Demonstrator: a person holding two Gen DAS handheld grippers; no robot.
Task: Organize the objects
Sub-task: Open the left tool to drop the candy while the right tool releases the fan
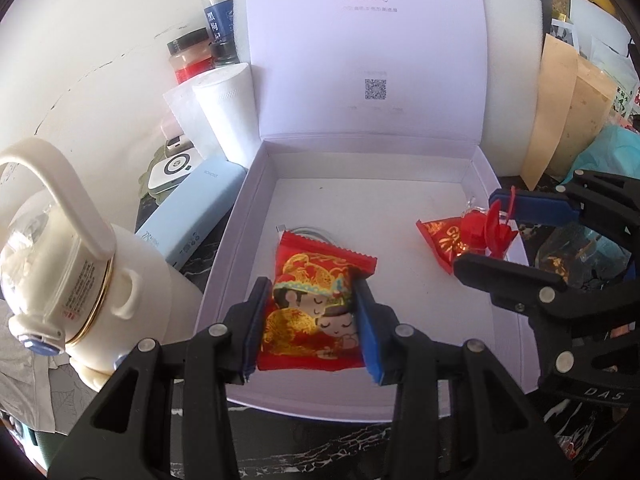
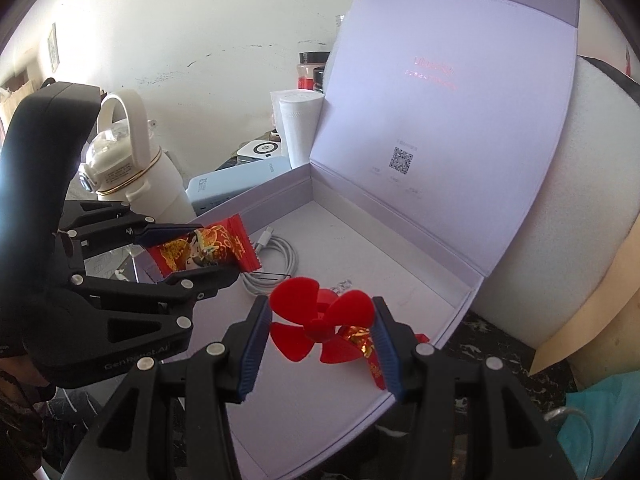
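Note:
A white open box (image 1: 230, 256) stands on the dark table with its lid (image 1: 360, 60) upright. My left gripper (image 1: 311, 284) is shut on a red snack packet (image 1: 316, 320) printed with a cartoon couple, held over the box's near left part. A coiled white cable (image 1: 316, 234) lies under it on the box floor. From the right wrist view, my right gripper (image 2: 320, 302) is shut on a red toy fan (image 2: 296, 292), with a red-and-gold wrapper (image 2: 356, 336) behind it, low over the box's near right side. The left gripper (image 2: 212, 250) and its packet (image 2: 236, 240) show there too.
A white bottle with a loop handle (image 1: 132, 280), a light blue power bank (image 1: 192, 216), a white cylinder (image 1: 228, 112) and jars (image 1: 192, 56) crowd the box's left side. Brown paper bags (image 1: 560, 120) and a teal bag (image 1: 608, 148) stand on the right. White foam (image 2: 552, 200) backs the lid.

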